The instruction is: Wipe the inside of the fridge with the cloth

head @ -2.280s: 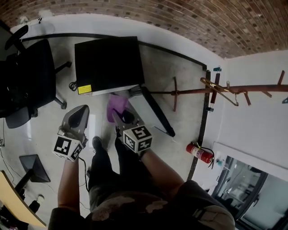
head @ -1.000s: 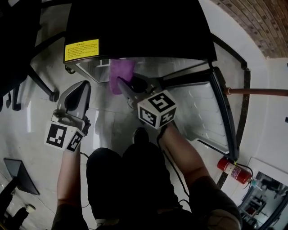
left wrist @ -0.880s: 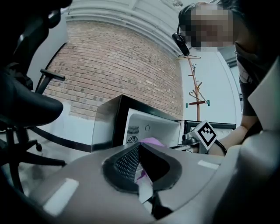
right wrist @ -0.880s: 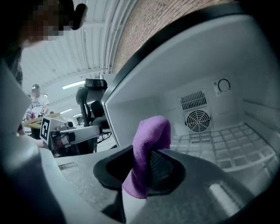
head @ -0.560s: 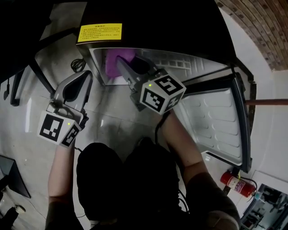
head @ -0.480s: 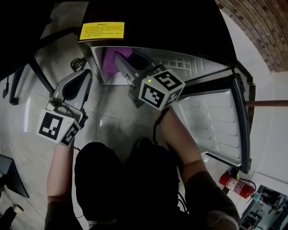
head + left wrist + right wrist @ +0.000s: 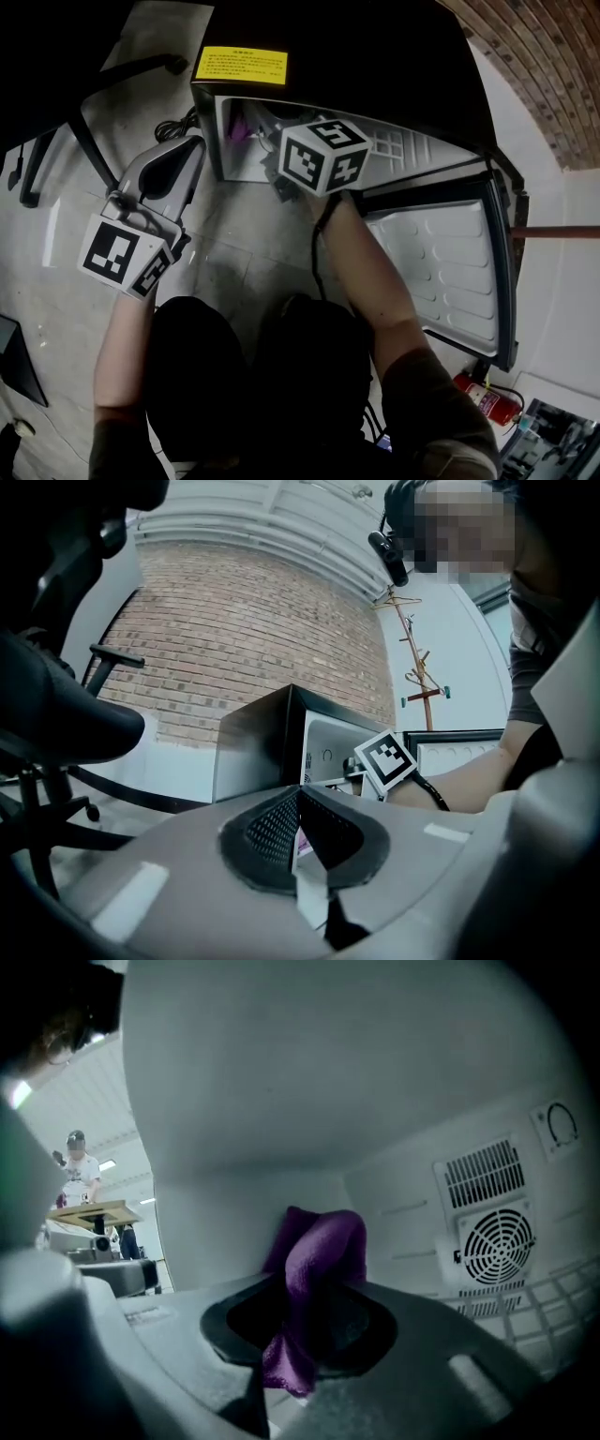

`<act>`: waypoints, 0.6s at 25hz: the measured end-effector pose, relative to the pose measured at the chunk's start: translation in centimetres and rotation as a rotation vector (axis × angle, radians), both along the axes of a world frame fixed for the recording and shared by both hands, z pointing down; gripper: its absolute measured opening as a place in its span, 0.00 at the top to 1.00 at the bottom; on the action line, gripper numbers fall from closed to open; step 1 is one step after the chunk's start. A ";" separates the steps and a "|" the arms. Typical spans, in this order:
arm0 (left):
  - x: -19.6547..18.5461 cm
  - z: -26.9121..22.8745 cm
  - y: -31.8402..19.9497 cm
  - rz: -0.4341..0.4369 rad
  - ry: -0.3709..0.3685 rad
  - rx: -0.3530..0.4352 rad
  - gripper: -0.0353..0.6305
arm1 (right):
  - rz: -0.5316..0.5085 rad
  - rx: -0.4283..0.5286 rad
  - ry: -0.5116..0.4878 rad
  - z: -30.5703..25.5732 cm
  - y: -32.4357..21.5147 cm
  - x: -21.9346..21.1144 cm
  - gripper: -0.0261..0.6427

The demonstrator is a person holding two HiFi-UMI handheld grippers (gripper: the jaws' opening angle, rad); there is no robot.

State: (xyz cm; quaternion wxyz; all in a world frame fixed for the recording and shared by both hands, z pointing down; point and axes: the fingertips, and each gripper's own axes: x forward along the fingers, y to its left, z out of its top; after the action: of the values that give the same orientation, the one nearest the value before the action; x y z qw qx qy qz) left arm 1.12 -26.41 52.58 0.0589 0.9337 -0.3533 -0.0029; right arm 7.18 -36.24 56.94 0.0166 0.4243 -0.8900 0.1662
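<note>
Right hand-held gripper (image 7: pixel 305 1326), clamped on the purple cloth (image 7: pixel 319 1251), reaches inside the fridge (image 7: pixel 281 1082). Left hand-held gripper (image 7: pixel 300 841) hangs outside, closed and empty. Wiping looks barely begun.

The head camera looks steeply down from above the person onto the black top of the fridge (image 7: pixel 337 47), its open door (image 7: pixel 450 253) and the floor.

The left gripper (image 7: pixel 300 832) carries a camera held low outside the fridge. It faces along that gripper's closed jaws and tilts up toward the brick wall (image 7: pixel 253 621).

The right gripper (image 7: pixel 300 1326) carries a camera inside the fridge, very near the back wall and its fan grille (image 7: pixel 497 1241). The purple cloth (image 7: pixel 319 1251) fills the foreground.

The head view and the left gripper view share the fridge, the door, the brick wall and the marker cube (image 7: pixel 323 155) on the right gripper. The head view and the right gripper view share only the fridge interior and the cloth.
</note>
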 end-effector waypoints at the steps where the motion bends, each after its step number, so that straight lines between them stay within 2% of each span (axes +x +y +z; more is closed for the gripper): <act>1: 0.1 0.0 0.0 0.001 -0.002 0.000 0.92 | 0.008 -0.005 0.024 0.3 -0.3 0.0 0.85; 4: 0.1 0.2 -0.1 -0.001 -0.003 0.004 0.92 | 0.029 -0.036 0.125 1.4 -1.0 0.1 0.85; 8: 0.1 0.7 0.1 -0.004 -0.003 -0.006 0.92 | 0.042 -0.109 0.367 3.8 -1.5 0.3 0.85; 10: 0.2 0.7 0.2 -0.003 -0.004 -0.010 0.92 | 0.044 -0.106 0.466 4.2 -1.3 0.4 0.85; 13: 0.4 0.1 0.6 0.003 -0.006 -0.004 0.92 | 0.036 -0.053 0.502 3.2 -0.6 0.4 0.85; 15: 0.6 0.0 0.7 0.006 -0.012 -0.001 0.92 | 0.021 -0.070 0.524 3.7 -0.6 0.3 0.85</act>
State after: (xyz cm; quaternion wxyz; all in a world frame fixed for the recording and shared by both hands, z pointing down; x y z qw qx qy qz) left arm 1.68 -25.75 52.54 0.0571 0.9347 -0.3509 0.0032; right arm 7.47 -36.84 60.60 0.2596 0.4610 -0.8446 0.0818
